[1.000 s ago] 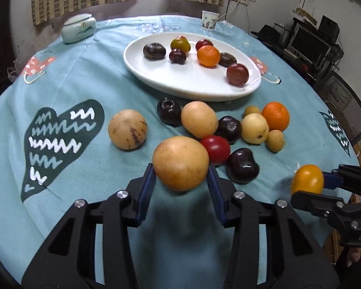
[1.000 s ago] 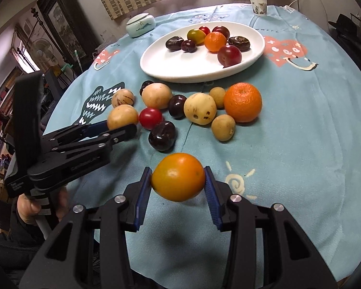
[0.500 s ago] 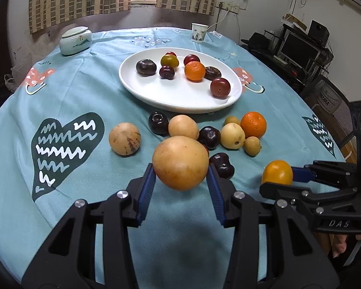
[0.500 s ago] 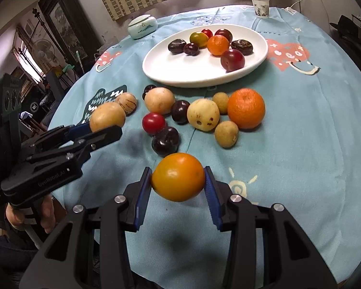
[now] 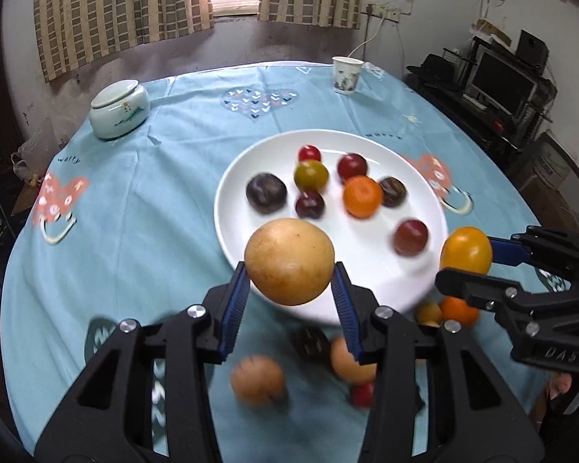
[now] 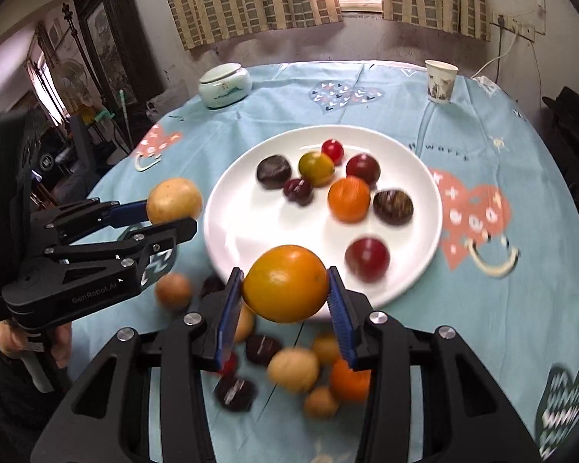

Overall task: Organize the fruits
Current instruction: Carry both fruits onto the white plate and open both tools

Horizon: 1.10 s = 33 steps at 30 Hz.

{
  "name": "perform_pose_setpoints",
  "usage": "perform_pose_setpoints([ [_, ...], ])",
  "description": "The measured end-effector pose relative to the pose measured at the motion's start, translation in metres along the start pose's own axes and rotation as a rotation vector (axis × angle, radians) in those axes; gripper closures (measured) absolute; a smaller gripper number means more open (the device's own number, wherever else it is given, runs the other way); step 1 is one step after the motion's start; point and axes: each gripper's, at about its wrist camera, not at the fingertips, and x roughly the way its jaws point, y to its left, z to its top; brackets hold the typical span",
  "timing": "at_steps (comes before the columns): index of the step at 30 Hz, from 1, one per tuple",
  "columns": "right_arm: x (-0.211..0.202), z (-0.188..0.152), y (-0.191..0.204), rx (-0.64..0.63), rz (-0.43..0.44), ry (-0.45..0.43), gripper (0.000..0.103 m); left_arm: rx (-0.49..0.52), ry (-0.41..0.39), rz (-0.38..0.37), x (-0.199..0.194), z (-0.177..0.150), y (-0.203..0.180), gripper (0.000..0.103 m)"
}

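My left gripper is shut on a large tan round fruit, held in the air over the near rim of the white plate. My right gripper is shut on a yellow-orange fruit, held above the plate's near edge. The plate holds several small fruits, among them an orange and dark plums. Loose fruits lie on the cloth below both grippers, blurred. The right gripper shows in the left wrist view; the left gripper shows in the right wrist view.
A round table with a light blue patterned cloth. A white lidded jar stands at the far left, a paper cup at the far right. Chairs and electronics stand beyond the right edge.
Both grippers have risen and moved forward with their fruits, from over the loose pile to the plate's near rim. The loose fruits now lie under the fingers.
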Motion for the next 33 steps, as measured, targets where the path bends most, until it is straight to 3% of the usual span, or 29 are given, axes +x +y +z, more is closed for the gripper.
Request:
perform_pose_setpoints([
  [7,0.07,0.039,-0.005,-0.027,-0.017,0.121,0.06,-0.028,0.064,0.015,0.052,0.031,0.016,0.059],
  [17,0.09,0.049,-0.006,-0.025,-0.007,0.128,0.059,-0.017,0.084,0.02,0.067,0.042,0.019,0.058],
  [19,0.09,0.051,-0.005,-0.031,-0.014,0.119,0.055,-0.018,0.097,0.017,0.067,0.044,0.018,0.057],
  [22,0.081,0.054,-0.004,-0.044,-0.058,0.076,0.035,-0.037,0.061,0.012,0.056,0.047,0.02,0.05],
  [27,0.044,0.056,-0.006,-0.025,-0.058,0.017,0.034,-0.048,-0.019,0.0,0.016,0.048,0.02,0.048],
  [33,-0.005,0.032,-0.016,0.025,-0.04,-0.013,0.034,-0.051,-0.101,-0.022,-0.039,0.018,0.013,0.04],
])
